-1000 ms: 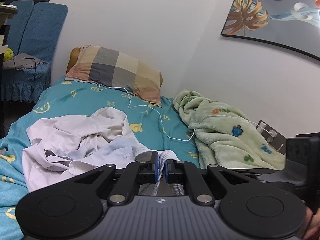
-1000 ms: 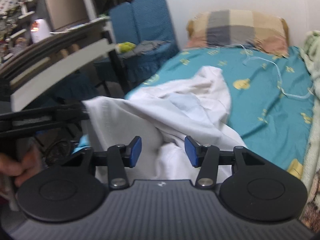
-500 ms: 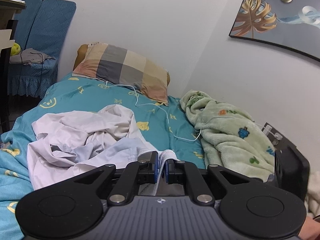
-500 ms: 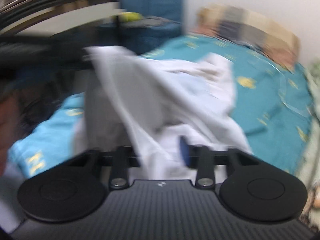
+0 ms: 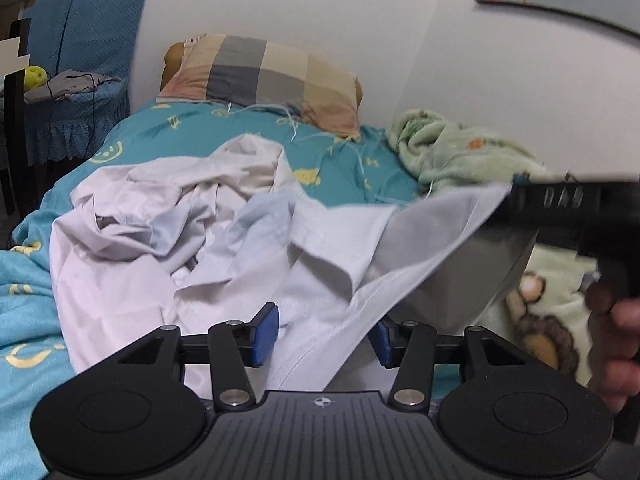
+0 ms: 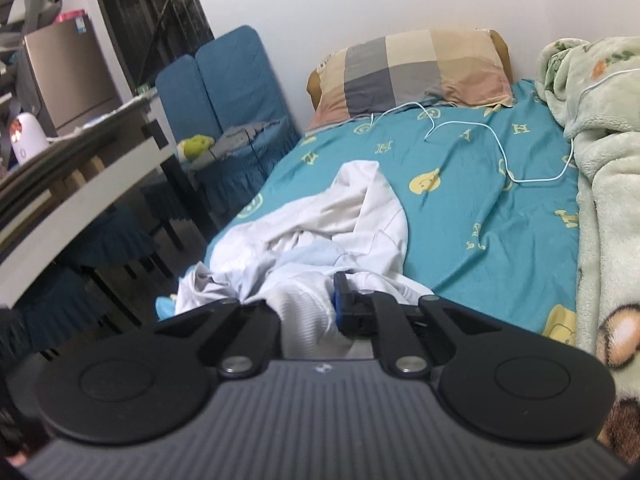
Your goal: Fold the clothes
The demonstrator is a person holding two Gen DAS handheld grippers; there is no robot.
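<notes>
Since the earlier frames, left tool (image 5: 323, 334) has let go: its blue pads, previously pinched on a white ribbed hem, have just been opening and now stand apart, with a fold of the crumpled white cotton garment (image 5: 160, 248) lying loosely between them, not pressed. Left tool also sits lower over the cloth than before.

Right tool (image 6: 310, 308): jaws have just been closing and are now together, clamped on a white ribbed edge of the same garment. One blue pad (image 6: 339, 300) shows; the other is hidden behind cloth. In the left wrist view the right tool (image 5: 516, 192) appears at the right edge, blurred, pulling a corner of the garment up off the bed into a taut sheet. Part of a hand (image 5: 616, 344) grips its black handle.

Garment: mostly heaped in the middle of the bed, on the teal bedsheet with yellow printed faces and letters (image 6: 480, 200), near the foot end, pale blue inner layer showing within the folds.

Beyond it:
- checked pillow in beige, grey and pink (image 6: 416, 68) at the head, against the wall
- thin white cable (image 6: 496, 140) trailing across the sheet from the pillow
- pale green fleece blanket with cartoon print (image 6: 608, 152) bunched along the wall side
- blue padded chair (image 6: 228, 92) beside the bed, grey cloth on its seat
- white-edged desk (image 6: 72, 208) beside the bed, near the chair
</notes>
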